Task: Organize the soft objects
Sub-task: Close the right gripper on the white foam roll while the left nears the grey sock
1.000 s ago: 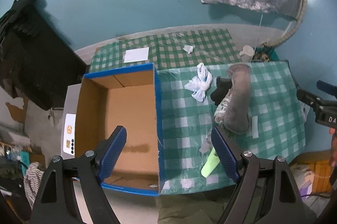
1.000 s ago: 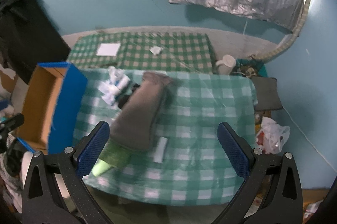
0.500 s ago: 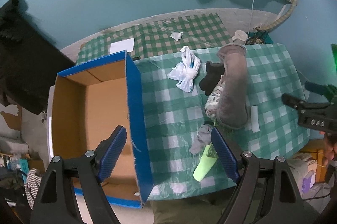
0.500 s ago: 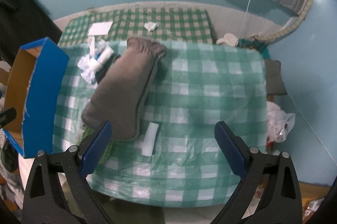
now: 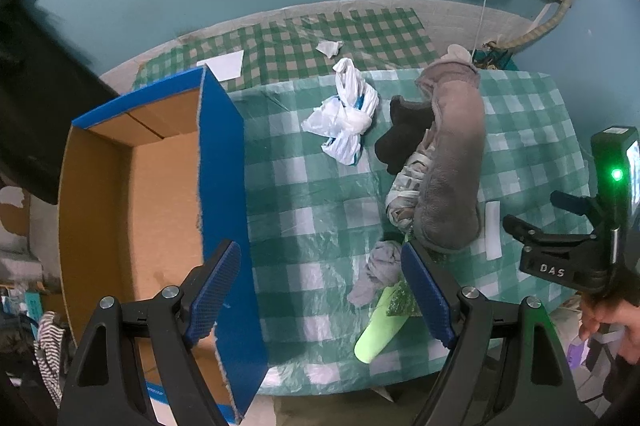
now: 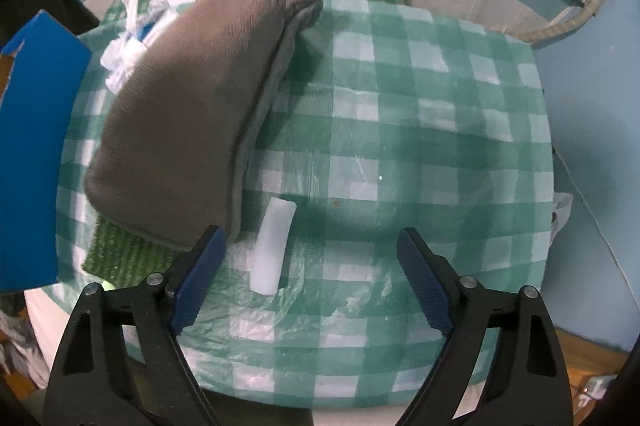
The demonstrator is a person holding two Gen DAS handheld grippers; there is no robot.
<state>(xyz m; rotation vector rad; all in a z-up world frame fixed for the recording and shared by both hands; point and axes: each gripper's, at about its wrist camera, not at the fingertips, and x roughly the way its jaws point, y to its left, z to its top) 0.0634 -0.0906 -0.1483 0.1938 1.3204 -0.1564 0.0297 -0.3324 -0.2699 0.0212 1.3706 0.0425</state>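
A long grey plush piece (image 5: 452,161) (image 6: 200,97) lies on the green checked table over a patterned cloth (image 5: 404,193) and a black soft thing (image 5: 400,137). A knotted white plastic bag (image 5: 348,117) lies to their left. A small grey rag (image 5: 380,274) and a lime-green tube (image 5: 376,334) lie near the front edge. My left gripper (image 5: 320,266) hangs open and empty above the table beside the box. My right gripper (image 6: 310,242) points down with its jaws closing. A white foam strip (image 6: 274,246) lies on the table below them, untouched.
An open cardboard box with blue outer walls (image 5: 224,185) stands at the table's left. A green scouring pad (image 6: 124,254) pokes out from under the plush. Behind is a lower checked surface with white paper (image 5: 224,65) and a crumpled tissue (image 5: 330,47).
Both grippers have come down towards the table, so the objects look larger. The right gripper's jaws have narrowed a little. Nothing on the table has moved.
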